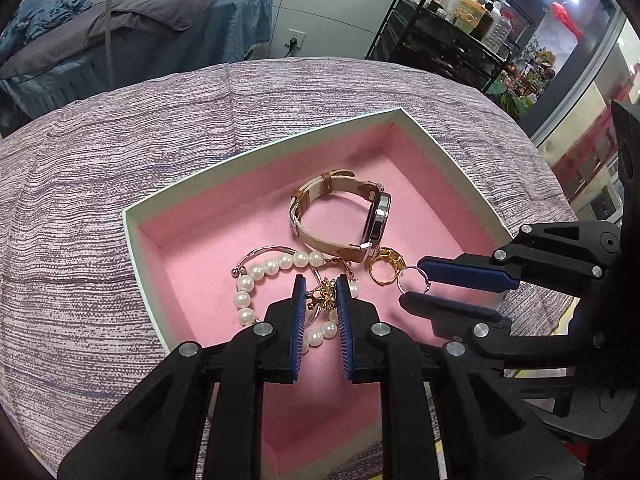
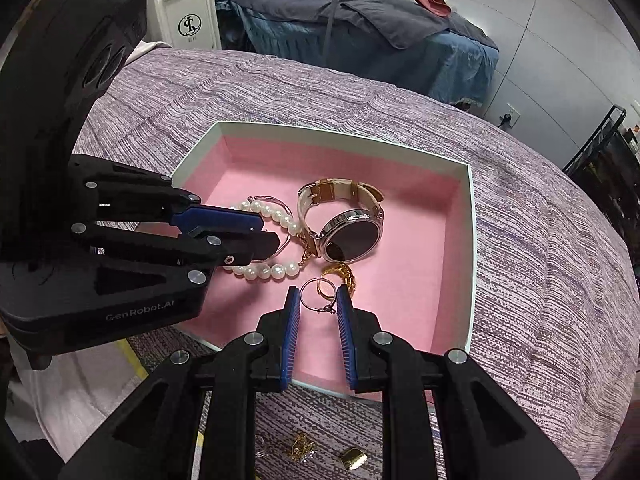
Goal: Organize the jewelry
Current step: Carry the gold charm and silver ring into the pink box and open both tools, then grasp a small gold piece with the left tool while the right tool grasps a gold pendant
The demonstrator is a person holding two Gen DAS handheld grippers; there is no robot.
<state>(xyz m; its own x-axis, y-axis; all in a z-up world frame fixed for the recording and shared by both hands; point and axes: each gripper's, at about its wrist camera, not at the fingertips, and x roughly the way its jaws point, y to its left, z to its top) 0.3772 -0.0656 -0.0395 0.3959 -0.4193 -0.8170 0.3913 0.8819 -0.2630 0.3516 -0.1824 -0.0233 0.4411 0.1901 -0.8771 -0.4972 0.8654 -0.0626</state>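
Observation:
A white box point(image 1: 256, 152) with a pink lining lies on the purple striped cloth. Inside it are a beige-strapped watch point(image 1: 376, 216), a pearl bracelet point(image 1: 246, 284) and a gold ring point(image 1: 386, 268). My left gripper point(image 1: 320, 292) hangs over the pearls, shut on a small gold ornament point(image 1: 325, 295). My right gripper point(image 2: 318, 293) hovers low over the box's near side, shut on a thin silver ring point(image 2: 303, 298). In the right wrist view the left gripper point(image 2: 269, 233) reaches in from the left above the pearl bracelet point(image 2: 276, 270), and what it holds is hidden there.
Loose gold pieces point(image 2: 302, 446) and a small gold block point(image 2: 354, 458) lie on the cloth point(image 2: 540, 240) in front of the box. Beyond the table stand a blue-covered bed point(image 1: 160, 40), a black trolley of bottles point(image 1: 448, 40) and a white machine point(image 2: 188, 4).

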